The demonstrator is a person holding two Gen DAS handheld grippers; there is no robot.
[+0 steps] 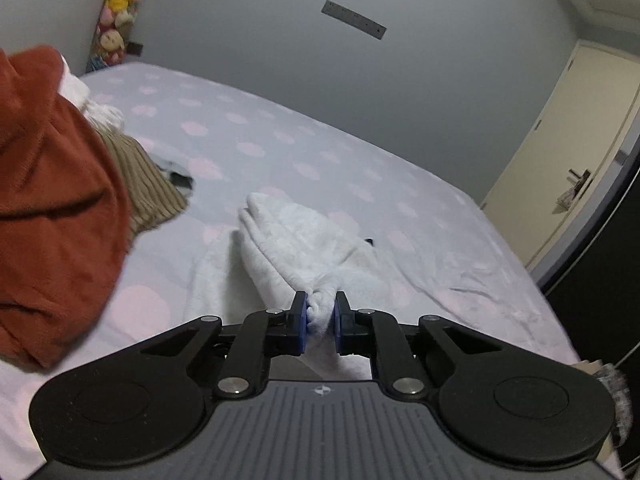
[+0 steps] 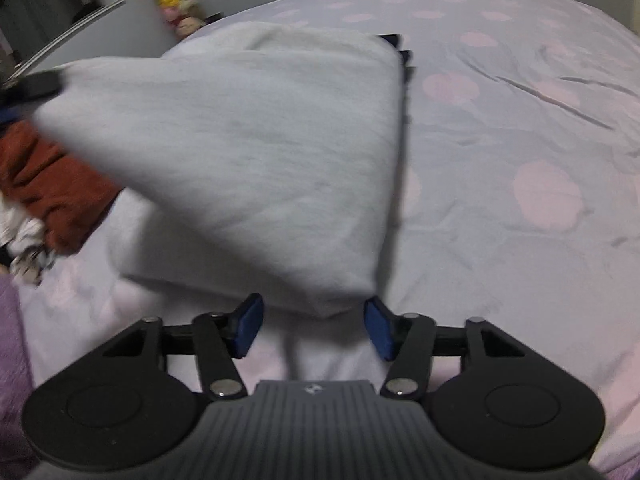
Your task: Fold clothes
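A white garment (image 1: 296, 240) lies bunched on the bed, and my left gripper (image 1: 321, 314) is shut on one pinched end of it, lifting that end off the sheet. In the right wrist view the same white garment (image 2: 248, 152) spreads as a broad folded panel in front of my right gripper (image 2: 314, 326). That gripper is open, its blue pads (image 2: 249, 330) apart, with the garment's near corner lying just ahead of and between them, not clamped. The other gripper's dark tip (image 2: 36, 86) shows at the panel's far left corner.
A rust-orange garment (image 1: 52, 208) and a tan ribbed one (image 1: 148, 184) are piled at the left of the bed (image 1: 400, 208). Stuffed toys (image 1: 120, 4) hang by the wall. A door (image 1: 576, 152) stands at right. A small dark object (image 2: 400, 50) pokes out behind the white panel.
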